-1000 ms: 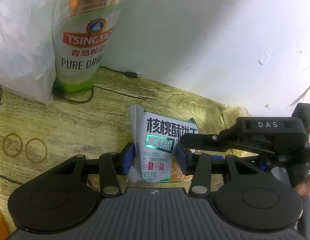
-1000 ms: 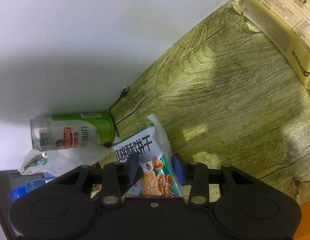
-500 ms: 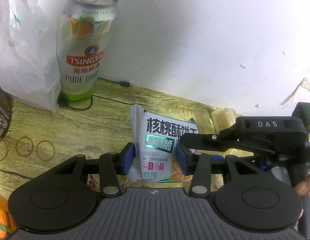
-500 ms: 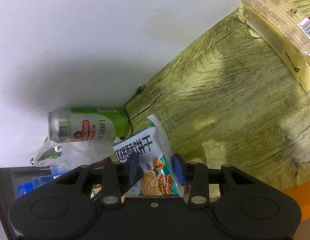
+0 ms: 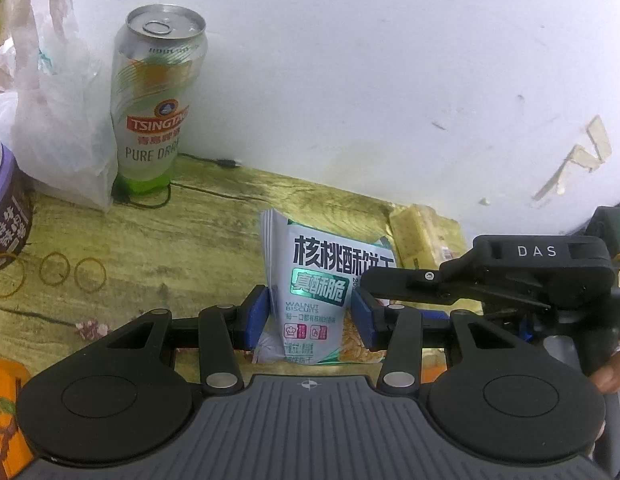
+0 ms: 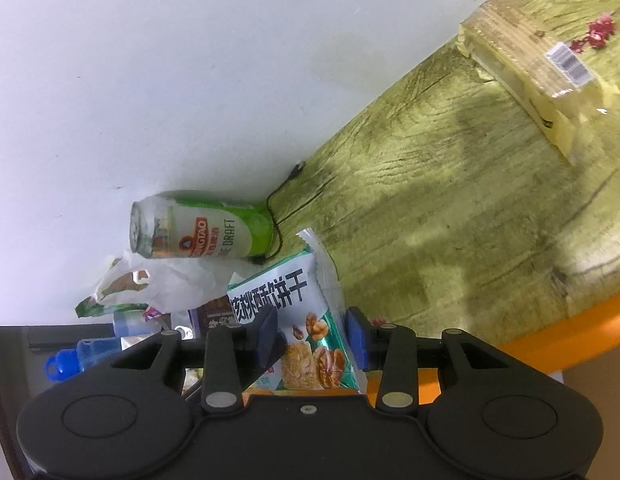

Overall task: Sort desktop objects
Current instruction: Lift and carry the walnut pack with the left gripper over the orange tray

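A white and green walnut biscuit packet (image 5: 318,280) hangs upright above the wooden table (image 5: 189,248), held from two sides. My left gripper (image 5: 310,318) is shut on its lower half, blue pads pressing both edges. The right gripper's black housing (image 5: 538,268) reaches in from the right, with a fingertip at the packet's right edge. In the right wrist view the same packet (image 6: 281,292) sits between the pads of my right gripper (image 6: 310,336), which is shut on it. The packet's bottom edge is hidden behind the gripper bodies.
A green Tsingtao beer can (image 5: 157,100) stands against the white wall beside a white plastic bag (image 5: 53,120). Rubber bands (image 5: 89,276) and a purple cup (image 5: 5,216) lie left. A wrapped wafer pack (image 6: 530,76) lies far right. An orange table edge (image 6: 570,332) runs close by.
Both grippers have risen together with the packet between them. The table has dropped away and the whole beer can, top included, has come into view.
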The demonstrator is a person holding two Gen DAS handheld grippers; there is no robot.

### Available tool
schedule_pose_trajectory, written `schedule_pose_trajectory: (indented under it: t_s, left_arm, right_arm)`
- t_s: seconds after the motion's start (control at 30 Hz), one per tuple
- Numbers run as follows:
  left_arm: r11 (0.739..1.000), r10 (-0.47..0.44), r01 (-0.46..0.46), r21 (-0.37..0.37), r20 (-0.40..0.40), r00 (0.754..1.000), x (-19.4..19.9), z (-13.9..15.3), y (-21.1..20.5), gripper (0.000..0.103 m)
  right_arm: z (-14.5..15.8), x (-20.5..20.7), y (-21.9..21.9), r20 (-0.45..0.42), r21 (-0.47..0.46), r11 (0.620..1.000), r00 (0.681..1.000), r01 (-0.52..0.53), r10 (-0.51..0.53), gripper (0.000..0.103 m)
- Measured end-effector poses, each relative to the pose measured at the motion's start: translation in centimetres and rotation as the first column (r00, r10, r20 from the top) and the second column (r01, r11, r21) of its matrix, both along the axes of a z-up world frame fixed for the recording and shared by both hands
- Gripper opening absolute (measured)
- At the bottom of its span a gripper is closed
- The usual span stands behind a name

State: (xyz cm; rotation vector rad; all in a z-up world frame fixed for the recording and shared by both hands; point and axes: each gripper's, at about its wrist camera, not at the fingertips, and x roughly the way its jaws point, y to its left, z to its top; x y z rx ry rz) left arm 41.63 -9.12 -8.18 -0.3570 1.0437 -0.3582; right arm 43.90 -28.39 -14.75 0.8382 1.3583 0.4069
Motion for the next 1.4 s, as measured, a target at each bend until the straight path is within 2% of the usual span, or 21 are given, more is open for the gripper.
schedule_pose_trajectory:
  t_s: [0.3, 0.97, 1.4]
  left_arm:
    - [1.000, -0.014, 0.014, -0.001, 0.002, 1.000, -2.4, 0.9, -0.7, 0.045]
    - [0.996, -0.089, 0.089, -0.008, -0.010, 0.996, -7.3, 1.2, -2.6, 0.045]
    - [1.000, -0.015, 0.015, 0.018, -0.010, 1.000, -13.0, 0.6, -5.1, 0.045]
  right_arm:
    - [1.2, -3.0, -1.4, 0.006, -0.003, 1.000, 1.000, 0.021, -0.021, 0.037]
    - [1.9, -9.6, -4.8, 0.003, -0.007, 0.995, 0.995, 0.099, -0.099, 0.037]
    - [1.0, -12.6, -7.6, 0.003, 0.026, 0.999, 1.000, 0.018, -0.018, 0.037]
